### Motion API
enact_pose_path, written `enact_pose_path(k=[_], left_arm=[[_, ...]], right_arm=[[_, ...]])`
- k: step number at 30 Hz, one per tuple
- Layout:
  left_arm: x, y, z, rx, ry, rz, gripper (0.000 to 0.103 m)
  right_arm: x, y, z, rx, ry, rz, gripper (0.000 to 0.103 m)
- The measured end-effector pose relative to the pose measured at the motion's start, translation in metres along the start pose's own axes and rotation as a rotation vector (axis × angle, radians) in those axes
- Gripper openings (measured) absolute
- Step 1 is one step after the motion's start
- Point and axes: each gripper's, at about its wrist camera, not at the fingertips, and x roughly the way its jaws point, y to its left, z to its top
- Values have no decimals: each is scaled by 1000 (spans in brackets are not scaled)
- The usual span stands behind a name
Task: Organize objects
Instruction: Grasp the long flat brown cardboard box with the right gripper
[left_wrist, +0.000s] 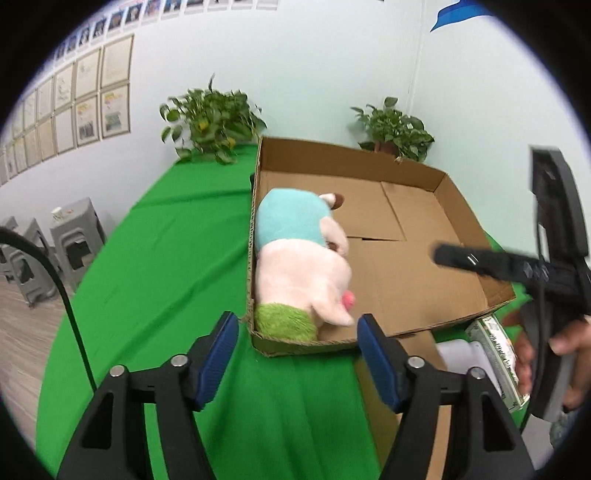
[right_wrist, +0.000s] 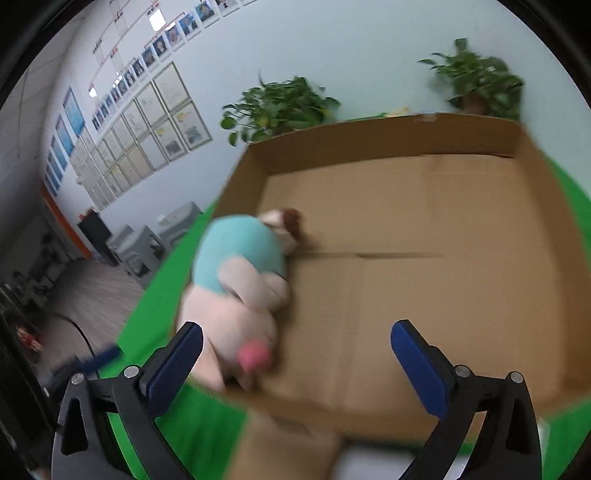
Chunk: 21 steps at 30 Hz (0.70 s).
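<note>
Left wrist view
Left gripper: the black two-finger left gripper with blue pads has its jaws spread wide and grasps nothing; it hovers above the bright green tablecloth, just short of the box's near corner.
Box: a shallow open brown cardboard box stands on the cloth, its flaps folded flat as a floor.
Toy: a soft plush animal toy, cream-pink with a teal back, green tuft and pink spot, lies on its side inside the box, pressed along the left wall, tuft end toward the near corner.
Right tool: a black handheld device reaches in from the right over the box's right edge, held by a bare hand.
Nearby: a white and green printed packet lies just beside the box's near right corner, next to a white object that is only partly seen.
Background: two leafy potted plants stand beyond the box against the pale wall; grey plastic stools stand on the floor to the left.

Right wrist view
Right gripper: the right gripper, same black frame and blue pads, is released, fingers wide apart and holding nothing, above the box's near edge.
Toy: blurred, it rests in the box's near left part against the left wall.
Box: the rest of the box floor is bare cardboard.
</note>
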Motion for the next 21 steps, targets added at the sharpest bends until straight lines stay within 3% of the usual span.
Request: enact_pose_path(k=[5,12,18,21], left_arm=[[-38,-42,-14,-8,-68,59,76],[-74,-86,-31,-39,-80,139,77],[-85,-102,-43,-43,-64,170,77],[-79,-102,-46,-38,-28,128,77]], right_arm=[[-70,-34,-41,-36,-35,-29,103],[-147,-87,-90,-83,-44,22,103],[-157,-90,-109,-124,-40,107,103],[-153,-90,-120,-112,-10,154,103]])
